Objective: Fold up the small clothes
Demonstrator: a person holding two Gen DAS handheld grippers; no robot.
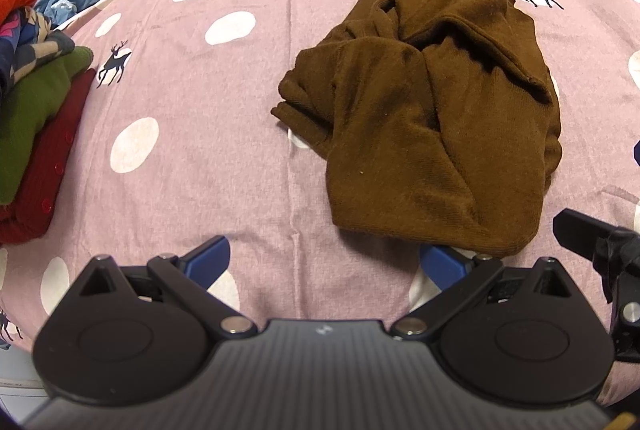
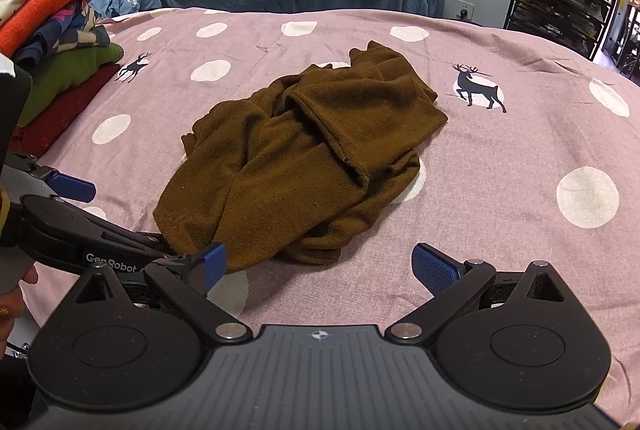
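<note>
Lying crumpled: brown knit garment (image 2: 296, 166), pink sheet (image 2: 500, 158).

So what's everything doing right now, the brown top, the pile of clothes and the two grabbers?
Brown top: crumpled in a heap on the bedspread, not folded yet.
Clothes pile: folded and stacked at the left edge.
Left gripper: jaws open, at the top's near edge, holding nothing.
Right gripper: jaws open, at the top's near edge, holding nothing.
</note>
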